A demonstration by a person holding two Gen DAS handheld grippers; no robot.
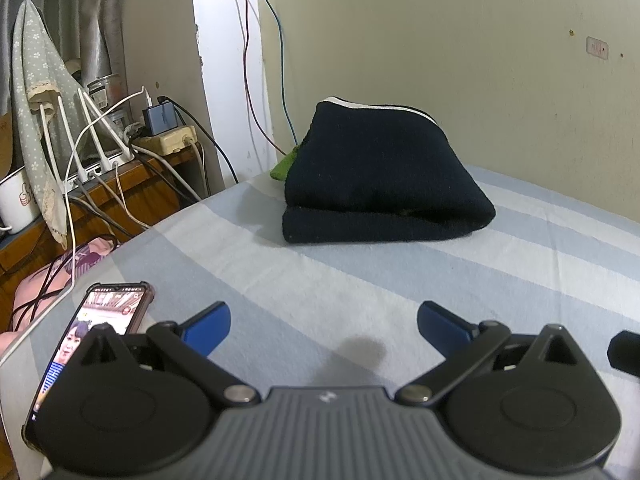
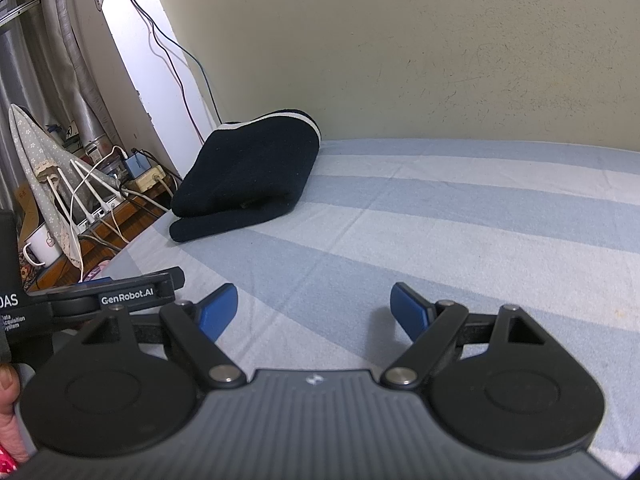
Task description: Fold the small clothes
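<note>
1. The folded dark navy knit garment with white trim [image 1: 380, 176] lay on the blue-and-white striped bed [image 1: 320, 272], against the wall.
2. The left tool [image 1: 324, 328] and right tool [image 2: 314, 308] stood spread, empty, well short of it.
3. A lit black smartphone [image 1: 108, 320] lay just beside the left tool.

We carry two grippers: left gripper [image 1: 324, 326] and right gripper [image 2: 314, 312], black linkages, blue pads, silver pivots, ribbed grey bodies, "GenRobot.AI" lettering.

— Any text on my feeds?
— "GenRobot.AI" on the left gripper [image 2: 132, 298] in my right view; beside it a label [image 2: 12, 312] ending "DAS". The rest I can't read.
</note>
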